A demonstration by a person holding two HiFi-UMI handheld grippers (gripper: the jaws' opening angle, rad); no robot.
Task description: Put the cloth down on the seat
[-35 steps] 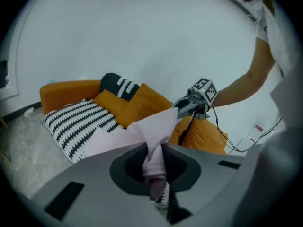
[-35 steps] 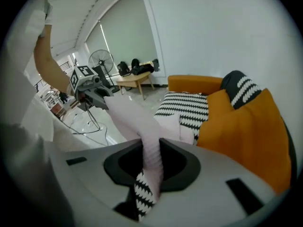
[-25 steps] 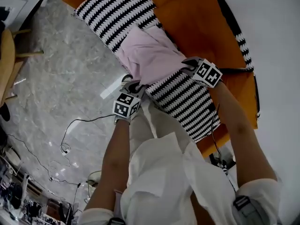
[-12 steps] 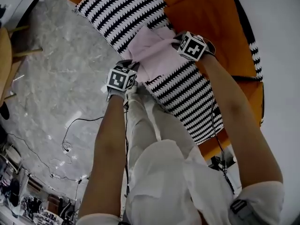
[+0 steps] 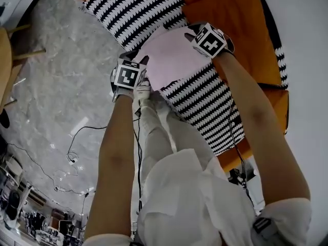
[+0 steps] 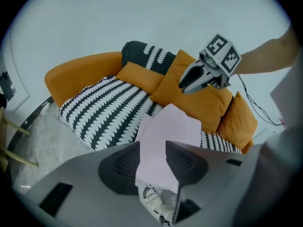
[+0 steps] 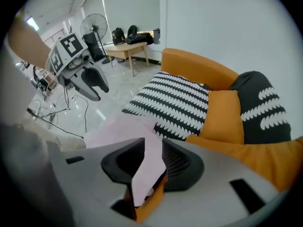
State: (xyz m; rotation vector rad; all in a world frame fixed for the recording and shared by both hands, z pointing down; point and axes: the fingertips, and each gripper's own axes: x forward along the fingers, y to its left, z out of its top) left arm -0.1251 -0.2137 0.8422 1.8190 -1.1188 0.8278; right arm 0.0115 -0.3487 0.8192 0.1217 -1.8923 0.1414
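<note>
A pale pink cloth (image 5: pixel 171 55) lies spread flat on the black-and-white striped seat cushion (image 5: pixel 133 9) of an orange sofa. My left gripper (image 5: pixel 140 61) is at the cloth's near-left edge and my right gripper (image 5: pixel 190 35) at its far-right edge. In the left gripper view the cloth (image 6: pixel 173 126) runs loosely through the left gripper (image 6: pixel 152 148), whose jaws are opening. In the right gripper view a cloth corner (image 7: pixel 118 129) hangs between the jaws of the right gripper (image 7: pixel 154 145), which are opening too. Neither pair of pads presses on the fabric.
Orange back cushions (image 5: pixel 230 24) and a dark patterned pillow (image 7: pixel 262 108) line the sofa back. The grey marble floor (image 5: pixel 61 86) carries a black cable (image 5: pixel 77 137). A wooden table (image 7: pixel 125 48) and a fan (image 7: pixel 94 22) stand farther off. The person's shoe (image 5: pixel 142 90) is by the seat edge.
Both grippers moved forward over the seat. The bunched cloth has flattened onto the striped cushion, and both pairs of jaws have spread apart around it.
</note>
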